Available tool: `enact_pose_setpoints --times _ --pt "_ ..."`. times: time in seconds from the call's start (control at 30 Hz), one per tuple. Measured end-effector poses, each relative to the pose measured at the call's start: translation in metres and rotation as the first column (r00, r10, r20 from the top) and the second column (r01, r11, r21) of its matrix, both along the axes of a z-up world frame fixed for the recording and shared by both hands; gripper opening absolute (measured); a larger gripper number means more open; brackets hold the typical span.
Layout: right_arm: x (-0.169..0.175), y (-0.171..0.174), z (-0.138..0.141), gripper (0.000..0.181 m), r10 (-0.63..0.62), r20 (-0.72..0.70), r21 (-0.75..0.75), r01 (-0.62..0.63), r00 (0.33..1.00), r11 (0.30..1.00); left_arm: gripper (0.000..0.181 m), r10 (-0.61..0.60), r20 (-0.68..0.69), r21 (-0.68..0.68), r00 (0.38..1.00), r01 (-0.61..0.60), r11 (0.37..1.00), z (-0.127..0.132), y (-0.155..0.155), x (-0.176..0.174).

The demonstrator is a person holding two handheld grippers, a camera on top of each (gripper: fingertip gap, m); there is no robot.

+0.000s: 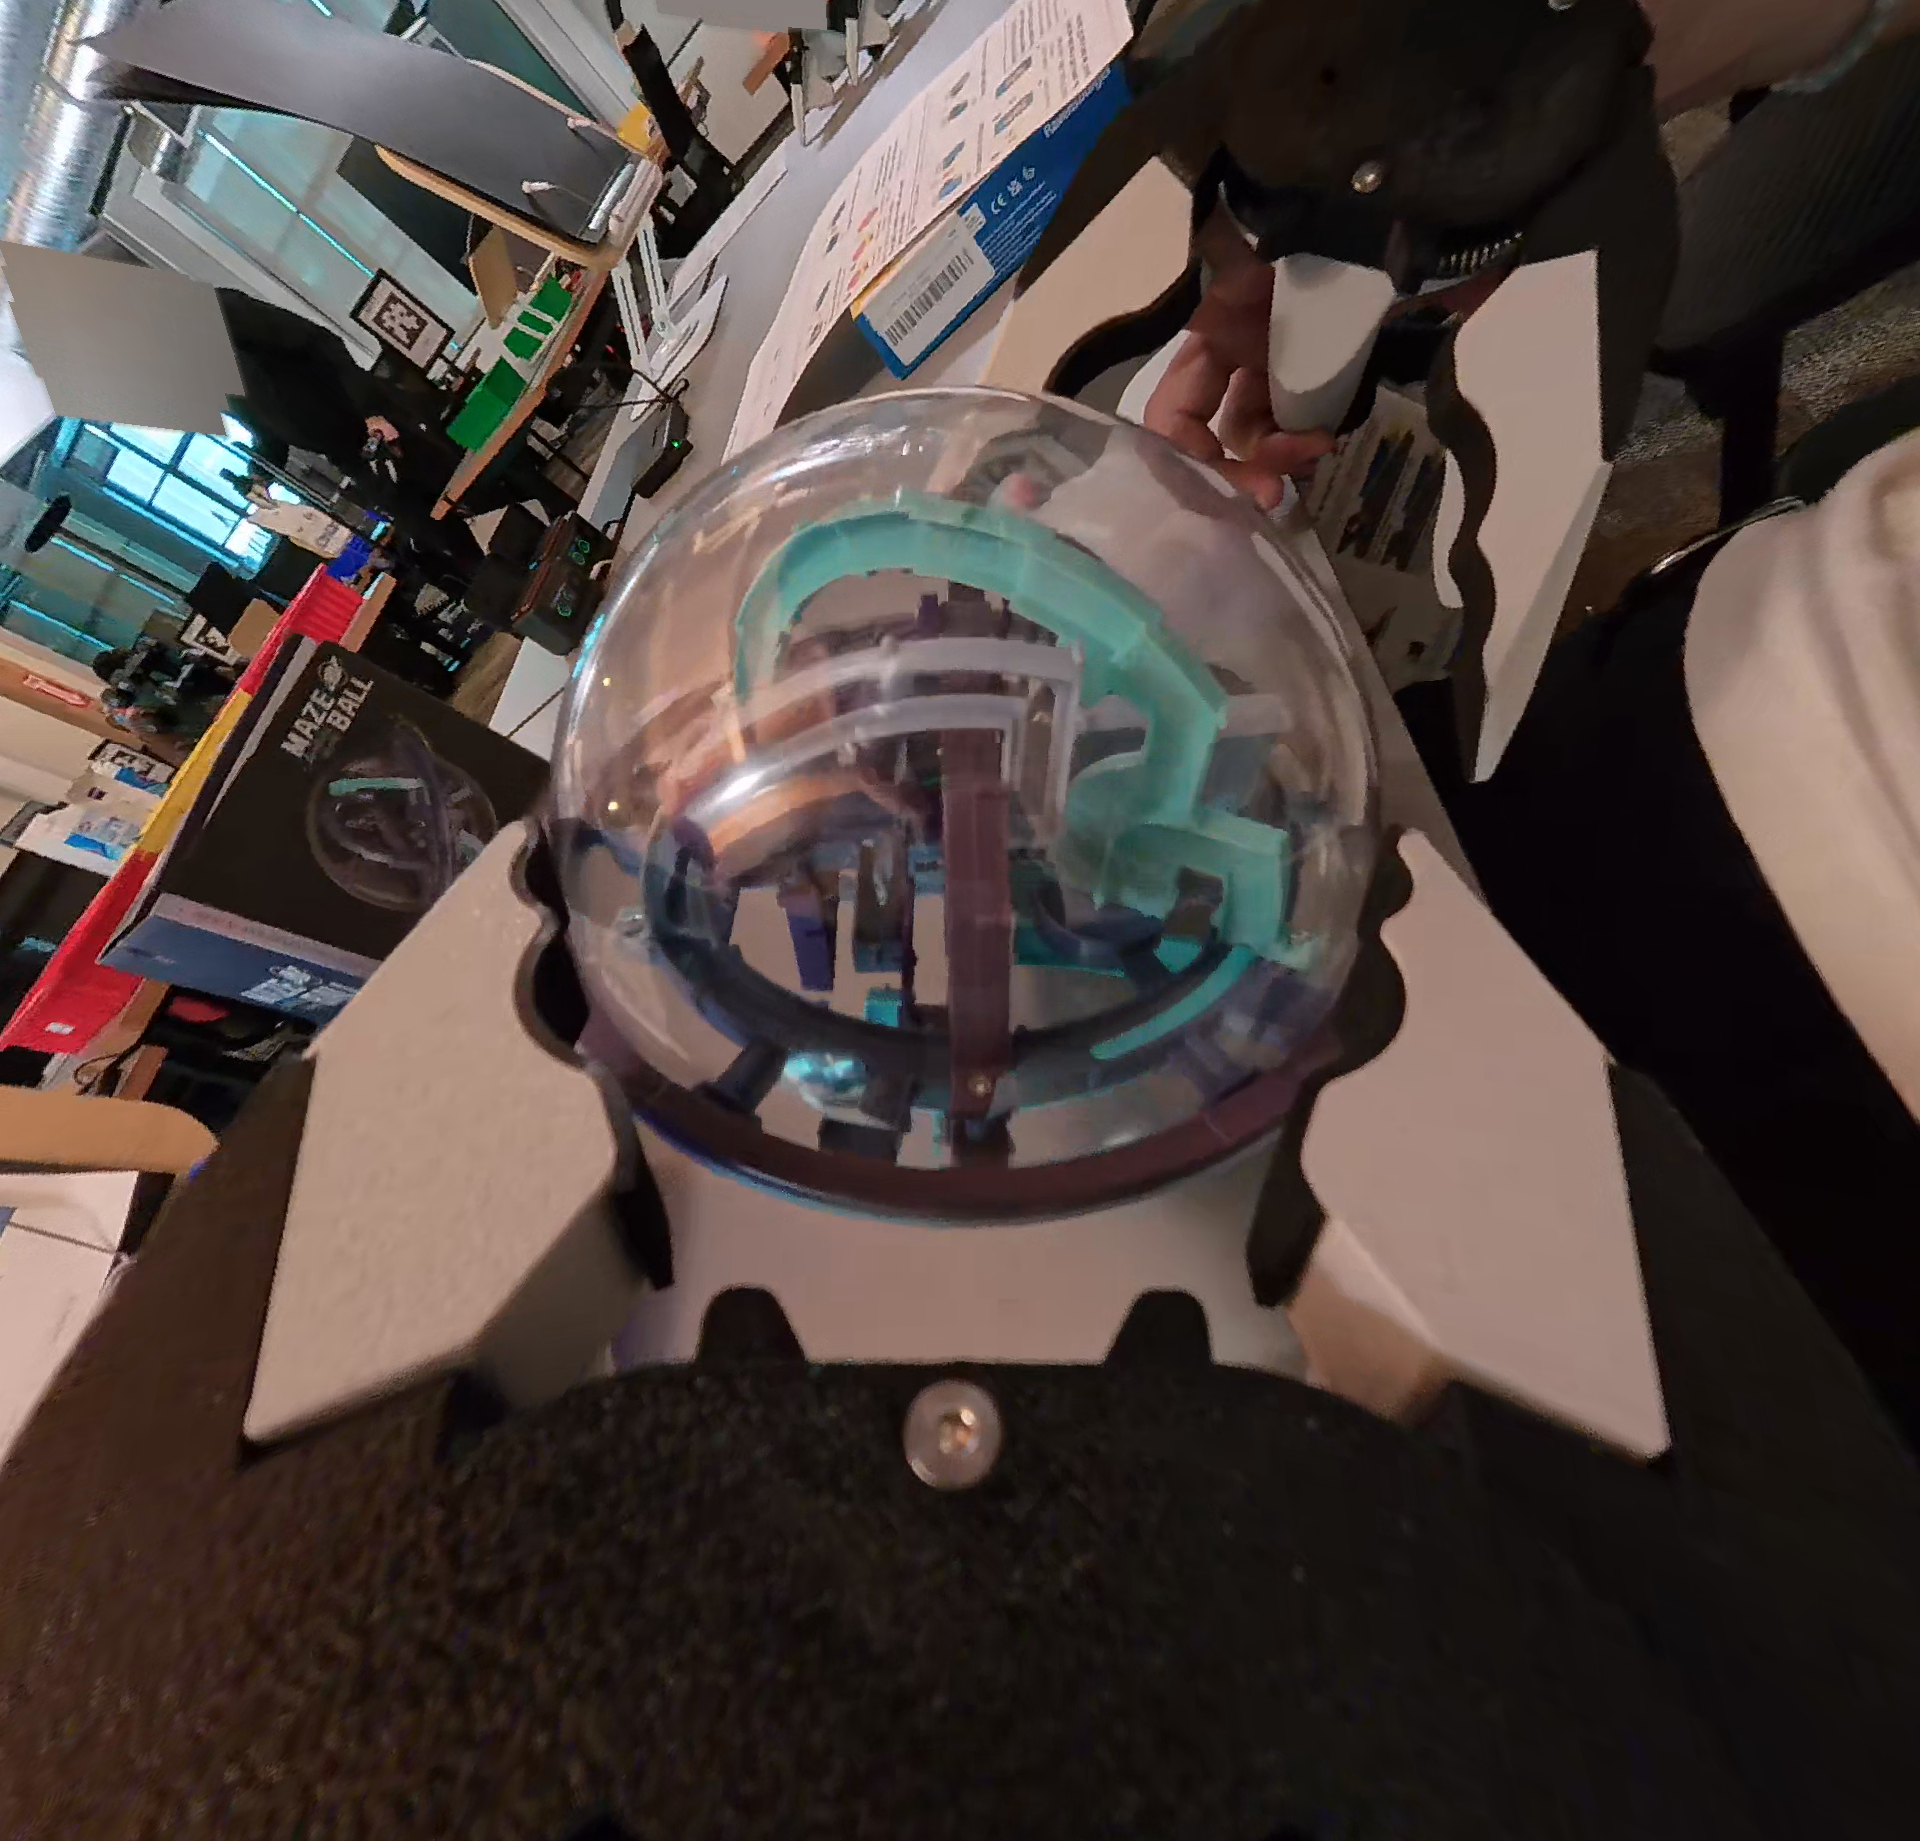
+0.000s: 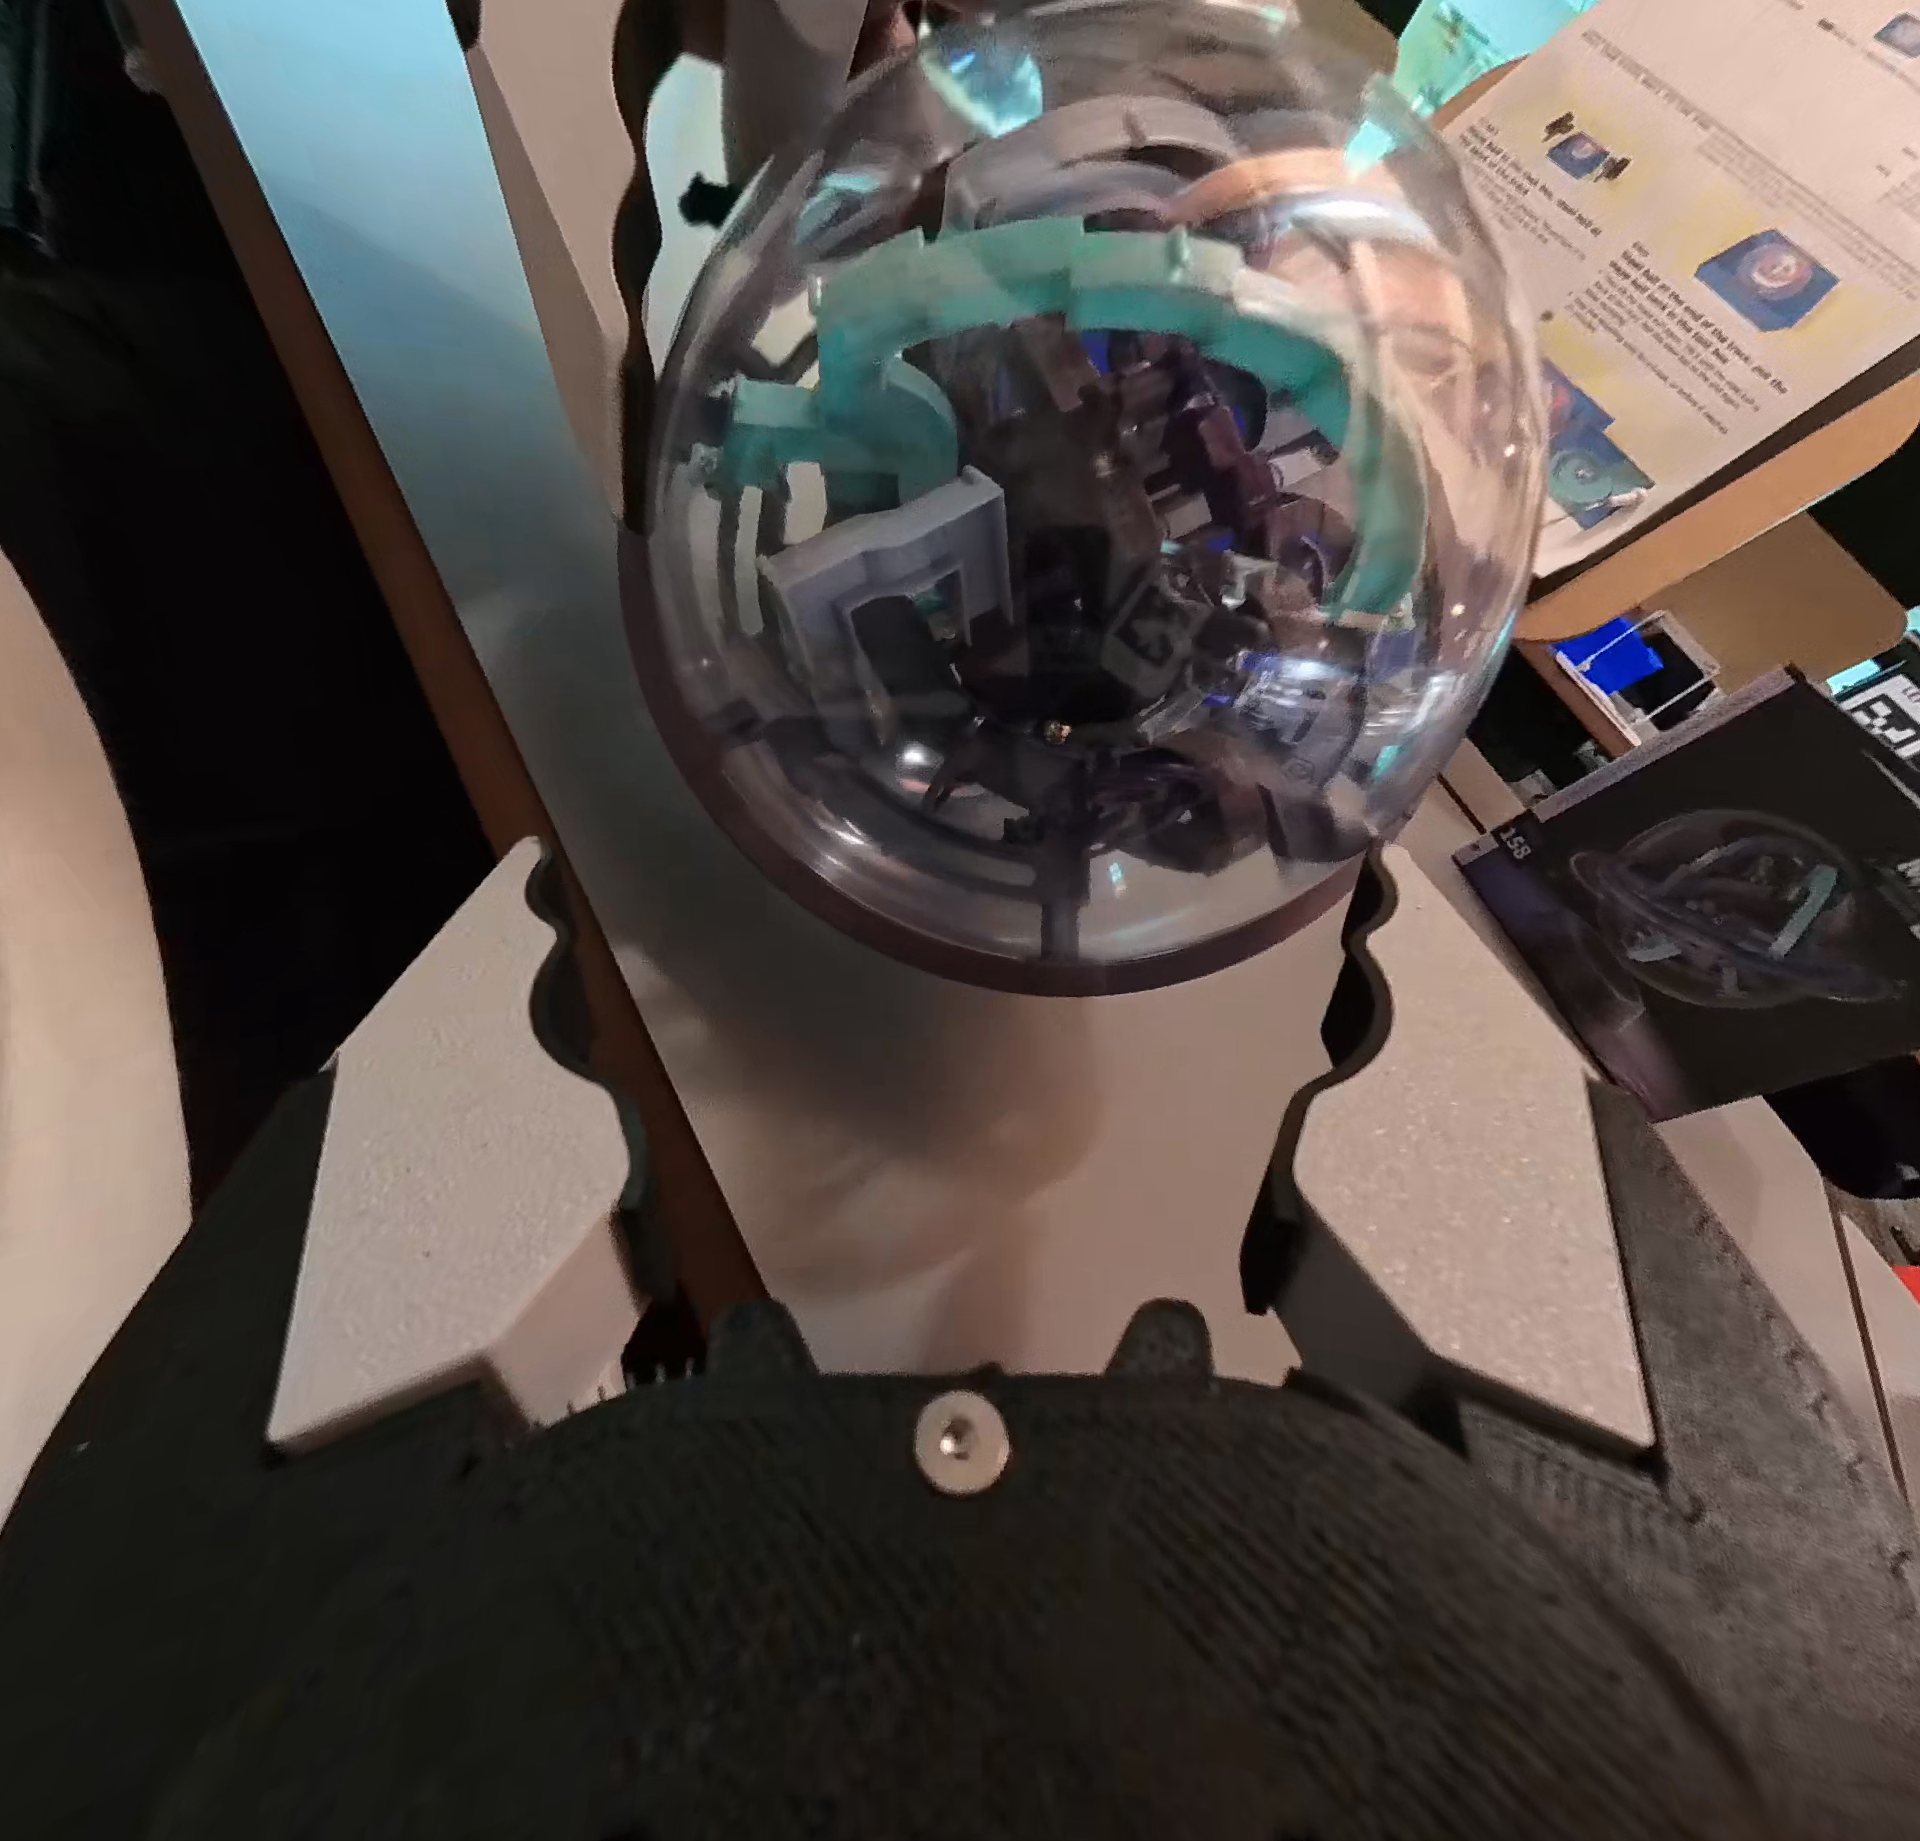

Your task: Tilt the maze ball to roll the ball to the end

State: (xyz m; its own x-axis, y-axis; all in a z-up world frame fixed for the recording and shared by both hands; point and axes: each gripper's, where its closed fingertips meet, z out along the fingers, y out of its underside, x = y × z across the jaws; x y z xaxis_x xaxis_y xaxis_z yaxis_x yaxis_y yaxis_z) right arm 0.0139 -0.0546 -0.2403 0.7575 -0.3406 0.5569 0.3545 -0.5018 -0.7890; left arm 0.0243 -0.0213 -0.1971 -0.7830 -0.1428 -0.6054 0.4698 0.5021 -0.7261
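Maze ball [image 1: 961,794] seated dead ahead between spread fingers of left gripper [image 1: 961,918], pinched at its sides; right gripper [image 2: 961,918] likewise wide, apparently touching, grip uncertain.

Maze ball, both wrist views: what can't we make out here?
- Small ball inside maze ball: not found in either view; tracks and glare on the shell hide it.
- Right gripper contact: fingers flank the sphere, touch unclear.
- Sphere's far side, left wrist view: hidden by its own bulk.
- Left gripper: fingers hug the sphere.
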Motion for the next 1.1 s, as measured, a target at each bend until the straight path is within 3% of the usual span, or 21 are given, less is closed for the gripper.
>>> enact_pose_setpoints --times 0.5,1.1 --pt "0.000 0.012 0.010 0.143 0.010 0.057 0.017 -0.011 0.998 1.000 0.145 0.072 -0.032 -0.025 0.997 -0.073 0.997 -0.006 0.013 0.004" --pt "0.014 0.015 0.021 0.140 0.067 -0.131 0.140 -0.048 0.989 0.989 0.146 0.057 -0.310 -0.159 0.949 -0.111 0.981 -0.003 0.011 0.018"
